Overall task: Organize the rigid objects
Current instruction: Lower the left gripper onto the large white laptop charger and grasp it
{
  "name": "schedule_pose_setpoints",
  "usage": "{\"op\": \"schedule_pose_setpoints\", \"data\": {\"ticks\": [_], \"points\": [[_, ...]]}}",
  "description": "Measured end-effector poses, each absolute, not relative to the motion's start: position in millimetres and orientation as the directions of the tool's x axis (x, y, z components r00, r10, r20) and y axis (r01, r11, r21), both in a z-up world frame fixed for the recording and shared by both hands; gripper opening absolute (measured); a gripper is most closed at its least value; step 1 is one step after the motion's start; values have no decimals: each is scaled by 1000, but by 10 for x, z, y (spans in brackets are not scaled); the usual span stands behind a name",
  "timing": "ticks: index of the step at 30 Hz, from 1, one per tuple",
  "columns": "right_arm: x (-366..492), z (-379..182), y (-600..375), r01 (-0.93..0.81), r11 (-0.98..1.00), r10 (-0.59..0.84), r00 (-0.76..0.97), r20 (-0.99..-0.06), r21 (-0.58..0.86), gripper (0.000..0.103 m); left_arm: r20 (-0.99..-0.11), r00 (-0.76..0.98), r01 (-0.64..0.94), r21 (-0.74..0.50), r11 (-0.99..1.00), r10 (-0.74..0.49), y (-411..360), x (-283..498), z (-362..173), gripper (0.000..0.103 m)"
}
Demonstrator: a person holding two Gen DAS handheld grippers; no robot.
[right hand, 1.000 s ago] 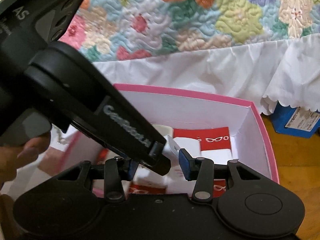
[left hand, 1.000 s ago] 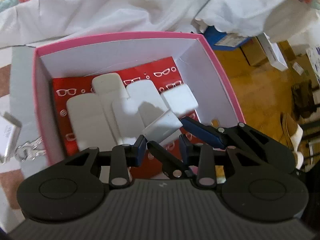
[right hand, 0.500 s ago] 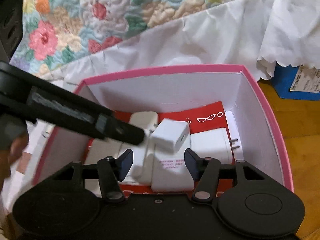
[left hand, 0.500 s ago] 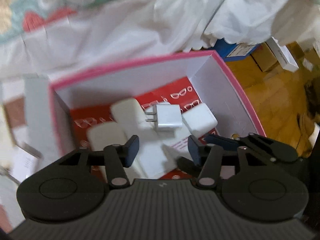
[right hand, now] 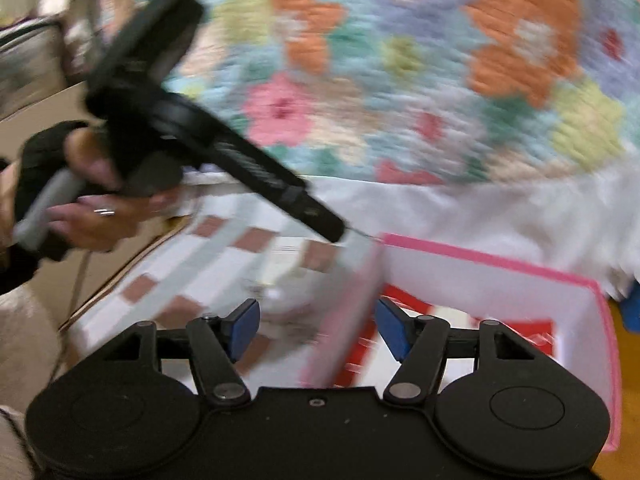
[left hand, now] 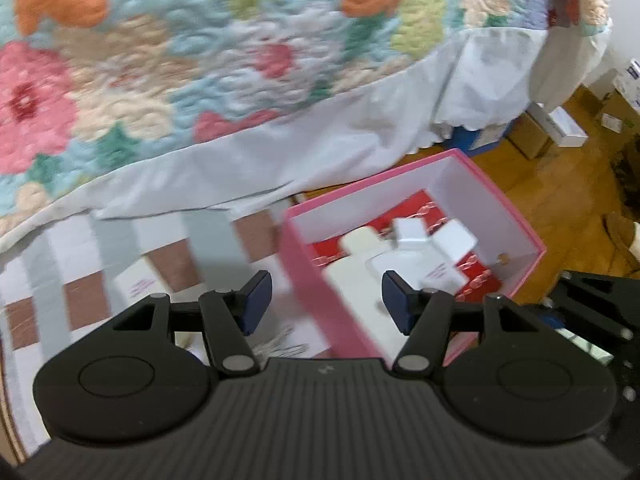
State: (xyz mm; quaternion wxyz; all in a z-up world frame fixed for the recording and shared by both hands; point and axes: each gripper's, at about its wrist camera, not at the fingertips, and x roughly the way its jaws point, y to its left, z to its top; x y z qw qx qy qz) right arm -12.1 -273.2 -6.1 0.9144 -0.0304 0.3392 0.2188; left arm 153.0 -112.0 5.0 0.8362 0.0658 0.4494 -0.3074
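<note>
In the right wrist view a person's left hand (right hand: 86,200), in a dark fingerless glove, grips the handle of the left gripper (left hand: 326,300), whose long black body slants down to the right with its tip just above the near corner of the pink box (right hand: 500,260); seen from its own camera, its blue pads stand apart with nothing between them, having just been opening, and they hang over the left wall of the box; to the left of that wall lies a checked cloth (left hand: 120,240) bearing a white packet (left hand: 138,284) and a small heap of metal keys (left hand: 280,346); the box sits at the right on a wooden floor (left hand: 560,184), and inside it, on a red lining, white chargers (left hand: 400,248) lie heaped together; behind everything hangs a flowered quilt (left hand: 200,60) with a white skirt; the right gripper (right hand: 316,330) likewise has its jaws parted and empty, just opened wider, straddling the blurred pink wall, cloth to its left, box to its right.
</note>
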Motion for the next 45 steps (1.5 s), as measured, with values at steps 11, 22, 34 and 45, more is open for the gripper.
{"op": "schedule_pose_setpoints", "data": {"ticks": [11,22,34,45], "points": [[208,-889,-1829,-420,901,369,620,-692,104,71,-823,420,408,-205,890,-382,-336,1682,-883,61],[789,-1638,-1488,-297,953,173,686,-707,-55,71,-824,428,319,-248,915,-372,-225,1984,-1626,53],[917,-1744,-1562,-260,964,206,605,-769,54,63,-837,301,187,-418,889,-457,-170,1834,-1727,36],[611,-1804,-1423,-326,945,203,566,-799,9,64,-864,232,86,-439,894,-446,-72,1543,-1752,41]]}}
